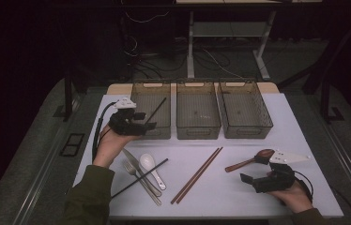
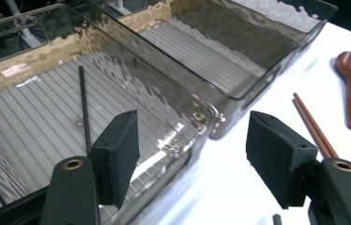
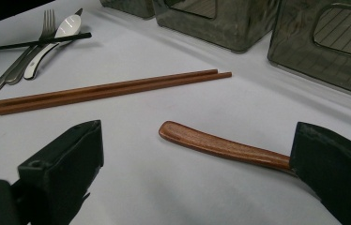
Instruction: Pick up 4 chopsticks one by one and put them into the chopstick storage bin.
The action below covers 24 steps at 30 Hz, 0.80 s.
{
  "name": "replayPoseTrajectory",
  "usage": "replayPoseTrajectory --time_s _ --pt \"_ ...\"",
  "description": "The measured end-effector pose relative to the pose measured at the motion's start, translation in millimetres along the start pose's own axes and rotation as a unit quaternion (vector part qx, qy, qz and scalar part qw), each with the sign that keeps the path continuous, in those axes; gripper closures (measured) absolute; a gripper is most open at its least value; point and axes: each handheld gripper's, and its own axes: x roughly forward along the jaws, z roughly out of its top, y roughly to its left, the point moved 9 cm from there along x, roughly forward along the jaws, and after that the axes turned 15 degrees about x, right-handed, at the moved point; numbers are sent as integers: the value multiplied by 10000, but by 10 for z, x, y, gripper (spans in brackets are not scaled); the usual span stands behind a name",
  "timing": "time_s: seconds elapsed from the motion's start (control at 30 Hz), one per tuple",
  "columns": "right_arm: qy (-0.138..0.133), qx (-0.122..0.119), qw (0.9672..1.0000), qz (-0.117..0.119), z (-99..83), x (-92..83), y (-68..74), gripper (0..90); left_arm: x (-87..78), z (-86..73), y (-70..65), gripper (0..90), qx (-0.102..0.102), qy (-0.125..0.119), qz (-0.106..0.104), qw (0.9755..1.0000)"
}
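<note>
Standing in a row at the far side of the white table (image 1: 258,187) are three smoky translucent plastic bins with ribbed floors and cut-out handles. The left bin (image 1: 138,96) holds one thin black chopstick (image 2: 84,108) that leans up from its floor against the wall. The left gripper (image 1: 146,125) hovers at this bin's near edge, its two black foam-padded jaws standing wide apart with nothing between them. A second black chopstick (image 1: 141,177) lies on the table across a metal fork (image 1: 138,180), a knife (image 1: 133,161) and one glossy white spoon (image 1: 149,165). Beside these lies a pair of slim reddish-brown wooden chopsticks (image 1: 197,175), side by side and touching. One rounded wooden spoon (image 1: 248,161) rests near the right gripper (image 3: 197,178), whose jaws are spread open with the spoon's smooth handle lying between them, ungripped.
</note>
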Motion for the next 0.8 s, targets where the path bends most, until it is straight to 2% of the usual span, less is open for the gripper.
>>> replayPoseTrajectory --time_s 0.37,0.6,0.8 --pt "-12 17 10000 -6 1 -5 -4 29 -155 -112 -292 293 125 -107 -48 9999" --pt "-8 12 10000 -6 -1 -3 -1 29 -251 -196 -454 243 103 -286 -90 9995" --pt "-38 33 10000 16 3 -11 3 29 -314 -327 -574 216 222 -256 -40 9994"
